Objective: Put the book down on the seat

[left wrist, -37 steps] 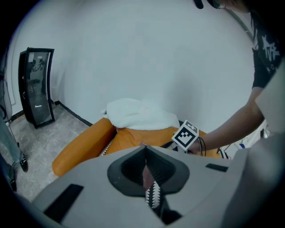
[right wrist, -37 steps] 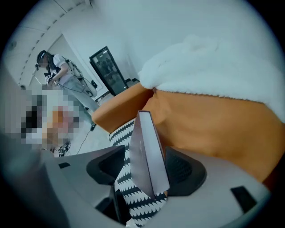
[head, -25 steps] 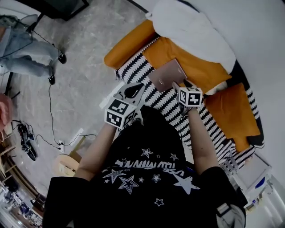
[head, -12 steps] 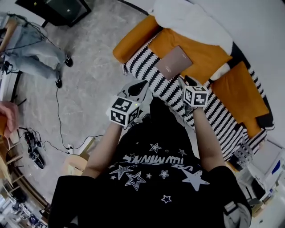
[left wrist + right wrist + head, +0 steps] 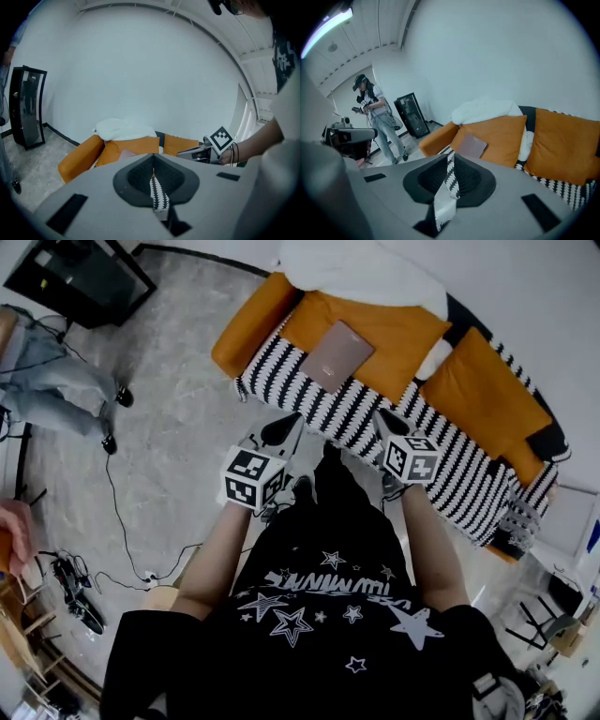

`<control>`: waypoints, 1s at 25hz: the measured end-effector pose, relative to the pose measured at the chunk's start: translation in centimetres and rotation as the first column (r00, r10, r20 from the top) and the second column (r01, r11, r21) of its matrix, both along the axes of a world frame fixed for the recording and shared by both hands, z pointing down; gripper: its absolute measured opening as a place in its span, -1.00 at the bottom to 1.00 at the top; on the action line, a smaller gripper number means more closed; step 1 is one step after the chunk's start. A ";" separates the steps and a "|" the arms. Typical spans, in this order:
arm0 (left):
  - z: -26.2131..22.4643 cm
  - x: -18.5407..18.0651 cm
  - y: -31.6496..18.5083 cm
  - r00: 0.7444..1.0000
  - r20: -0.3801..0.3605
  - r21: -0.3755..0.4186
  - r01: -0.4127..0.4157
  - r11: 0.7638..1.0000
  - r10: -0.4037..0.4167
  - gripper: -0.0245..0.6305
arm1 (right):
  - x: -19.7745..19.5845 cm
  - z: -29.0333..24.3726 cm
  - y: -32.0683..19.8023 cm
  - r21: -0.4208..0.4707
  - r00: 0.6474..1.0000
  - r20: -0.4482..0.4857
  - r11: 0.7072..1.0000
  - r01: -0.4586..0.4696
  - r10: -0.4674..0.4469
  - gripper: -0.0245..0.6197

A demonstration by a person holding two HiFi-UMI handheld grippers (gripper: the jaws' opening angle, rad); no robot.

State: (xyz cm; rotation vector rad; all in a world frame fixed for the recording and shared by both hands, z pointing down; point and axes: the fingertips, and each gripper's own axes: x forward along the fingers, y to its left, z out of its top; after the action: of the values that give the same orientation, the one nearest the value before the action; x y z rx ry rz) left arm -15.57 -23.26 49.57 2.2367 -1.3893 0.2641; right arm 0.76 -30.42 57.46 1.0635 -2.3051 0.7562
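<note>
The pinkish-brown book lies on the striped sofa seat, its far edge resting against an orange back cushion; the right gripper view also shows the book. Both grippers hang in front of the sofa, apart from the book. My left gripper is shut, with only a thin slit between its jaws. My right gripper has just been closing and now stands shut with nothing between its jaws.
A white blanket is piled on the sofa back, with a second orange cushion to the right. Another person stands on the grey floor at the left near a black cabinet. Cables trail across the floor.
Both grippers have drawn back from the sofa toward my body. The book stays where it lay on the seat.
</note>
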 end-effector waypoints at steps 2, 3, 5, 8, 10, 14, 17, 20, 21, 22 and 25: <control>-0.5 0.9 0.2 1.000 0.002 0.016 -0.019 1.000 0.019 -0.90 | 0.9 -0.7 0.6 0.006 1.000 0.019 1.000 -0.018 0.018 -0.76; -0.8 1.5 0.3 1.000 0.005 0.024 -0.030 0.999 0.029 -0.90 | 1.2 -1.0 0.9 0.009 0.999 0.026 1.000 -0.022 0.022 -0.77; -1.3 2.5 0.8 0.999 0.011 0.036 -0.053 0.998 0.053 -0.90 | 1.5 -1.6 1.5 0.016 0.999 0.043 1.000 -0.026 0.025 -0.78; -2.0 3.7 1.6 0.997 0.026 0.047 -0.075 0.996 0.074 -0.90 | 1.5 -2.7 2.6 0.027 0.996 0.084 0.999 -0.025 0.022 -0.79; -2.5 4.4 2.0 0.997 0.030 0.054 -0.074 0.996 0.073 -0.90 | 1.7 -3.5 3.3 0.039 0.995 0.103 0.999 -0.017 0.012 -0.79; -3.2 6.4 3.4 0.997 0.034 0.066 -0.071 0.995 0.069 -0.90 | 2.6 -4.8 5.3 0.069 0.994 0.109 0.997 0.022 -0.030 -0.80; -3.5 8.1 5.2 0.997 0.038 0.061 -0.067 0.996 0.064 -0.90 | 3.8 -5.7 7.4 0.074 0.992 0.118 0.997 0.036 -0.044 -0.80; -3.8 10.2 7.2 0.997 0.028 0.052 -0.077 0.996 0.076 -0.90 | 5.6 -6.4 9.5 0.083 0.990 0.136 0.996 0.036 -0.048 -0.80; -3.9 11.0 7.9 0.996 0.033 0.052 -0.089 0.995 0.088 -0.90 | 6.3 -6.6 10.0 0.087 0.989 0.142 0.996 0.031 -0.043 -0.80; -4.0 11.8 8.3 0.994 0.041 0.053 -0.101 0.994 0.099 -0.90 | 7.1 -6.8 10.5 0.091 0.988 0.149 0.996 0.022 -0.036 -0.80; -4.3 13.9 9.4 0.992 0.048 0.058 -0.117 0.991 0.114 -0.90 | 9.3 -7.4 11.8 0.105 0.986 0.167 0.995 0.003 -0.021 -0.80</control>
State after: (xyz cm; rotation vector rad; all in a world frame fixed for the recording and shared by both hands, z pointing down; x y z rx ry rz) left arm -1.65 -13.90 45.29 2.3788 -1.3089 0.3172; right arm 10.10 -18.66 50.06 1.0665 -2.5152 0.7536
